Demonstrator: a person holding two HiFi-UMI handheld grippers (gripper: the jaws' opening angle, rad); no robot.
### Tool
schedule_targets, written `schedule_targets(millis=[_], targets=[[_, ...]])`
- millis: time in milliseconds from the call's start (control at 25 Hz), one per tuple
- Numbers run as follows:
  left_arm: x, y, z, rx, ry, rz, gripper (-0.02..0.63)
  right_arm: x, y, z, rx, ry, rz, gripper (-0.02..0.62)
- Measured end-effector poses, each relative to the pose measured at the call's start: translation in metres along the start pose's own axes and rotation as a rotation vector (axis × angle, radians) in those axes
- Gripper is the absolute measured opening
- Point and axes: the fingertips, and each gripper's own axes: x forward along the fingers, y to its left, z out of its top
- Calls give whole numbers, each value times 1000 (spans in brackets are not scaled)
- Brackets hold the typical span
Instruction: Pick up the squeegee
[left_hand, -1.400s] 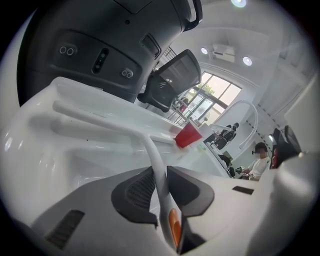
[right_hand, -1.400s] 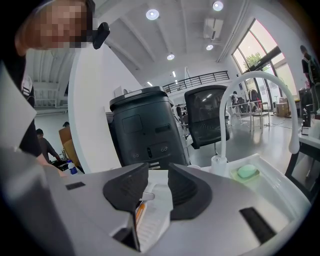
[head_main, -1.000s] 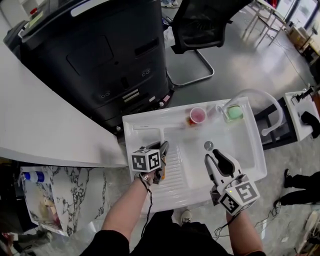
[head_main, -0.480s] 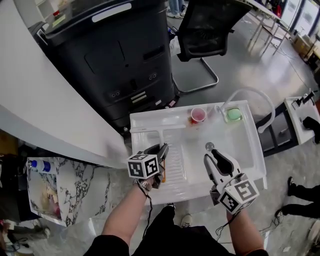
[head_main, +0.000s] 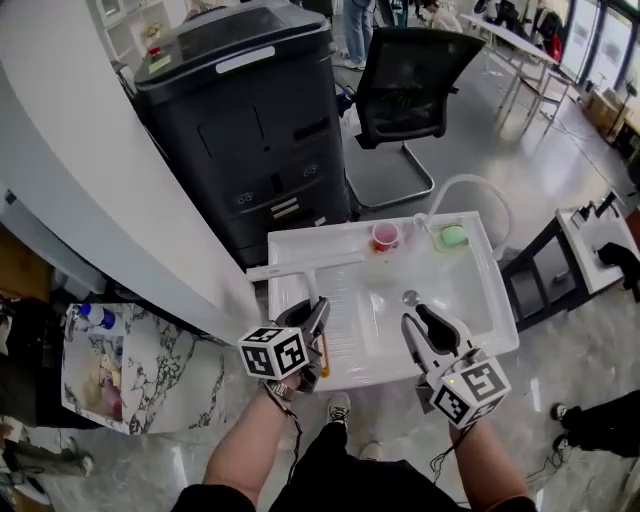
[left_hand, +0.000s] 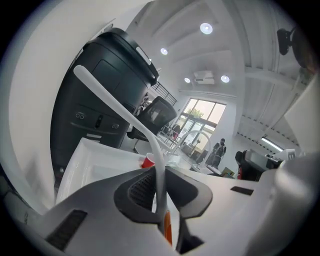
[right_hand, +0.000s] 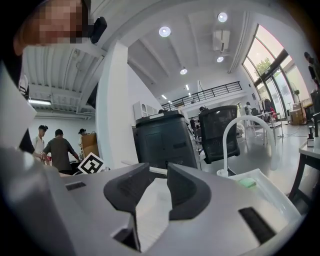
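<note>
The white squeegee (head_main: 305, 266) is T-shaped, its long blade crossing above the sink's back left corner. Its thin handle runs down into my left gripper (head_main: 317, 310), which is shut on it. In the left gripper view the handle (left_hand: 159, 167) stands pinched between the dark pads and the blade sweeps up to the left. An orange part of the squeegee shows below the pads. My right gripper (head_main: 426, 322) hovers over the basin's front. Its jaws are closing slightly and nothing is between them (right_hand: 157, 182).
The white sink (head_main: 487, 300) holds a pink cup (head_main: 385, 236), a green sponge (head_main: 452, 237) and an arched faucet (head_main: 470, 188). Behind it stand a black cabinet (head_main: 240, 120) and an office chair (head_main: 410, 75). A marble surface with a bottle (head_main: 90, 318) lies at the left.
Both grippers have risen. The squeegee has come up off the sink's drainboard in my left gripper, and its blade now overhangs the sink's left edge.
</note>
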Motion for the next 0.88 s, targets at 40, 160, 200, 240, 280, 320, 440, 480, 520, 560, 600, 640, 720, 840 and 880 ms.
schedule_targets(millis=[40, 160, 200, 240, 280, 320, 440, 480, 520, 560, 600, 640, 720, 840, 880], targets=[[-9, -8, 4, 8, -19, 0, 57, -6, 3, 4, -6, -9, 6, 124], [-35, -31, 15, 39, -74, 2, 57, -23, 11, 15, -20, -35, 26, 123], [-44, -39, 18, 49, -92, 2, 57, -29, 13, 17, -23, -43, 32, 122], [-54, -48, 20, 57, -110, 2, 57, -36, 16, 19, -25, -48, 38, 121], [-64, -58, 21, 65, -128, 2, 57, -43, 18, 20, -29, -52, 45, 120], [-74, -68, 21, 73, -146, 3, 57, -50, 20, 20, -32, -55, 52, 118], [-103, -97, 17, 100, -195, 13, 57, -70, 26, 17, -38, -54, 81, 117], [-112, -106, 15, 110, -208, 17, 57, -76, 28, 16, -40, -53, 91, 117], [-121, -114, 12, 119, -219, 21, 57, -82, 31, 15, -40, -52, 100, 117], [-131, -121, 10, 126, -229, 26, 57, -86, 34, 14, -38, -51, 109, 117], [-140, -128, 7, 130, -236, 30, 57, -90, 37, 12, -34, -49, 118, 117], [-149, -133, 4, 132, -241, 34, 57, -93, 40, 11, -28, -48, 127, 115], [-164, -142, -2, 134, -248, 40, 57, -98, 46, 8, -17, -48, 141, 115], [-180, -150, -10, 136, -257, 48, 55, -101, 55, 3, -7, -44, 161, 112], [-184, -151, -12, 137, -257, 52, 55, -101, 58, 1, -5, -41, 166, 110]])
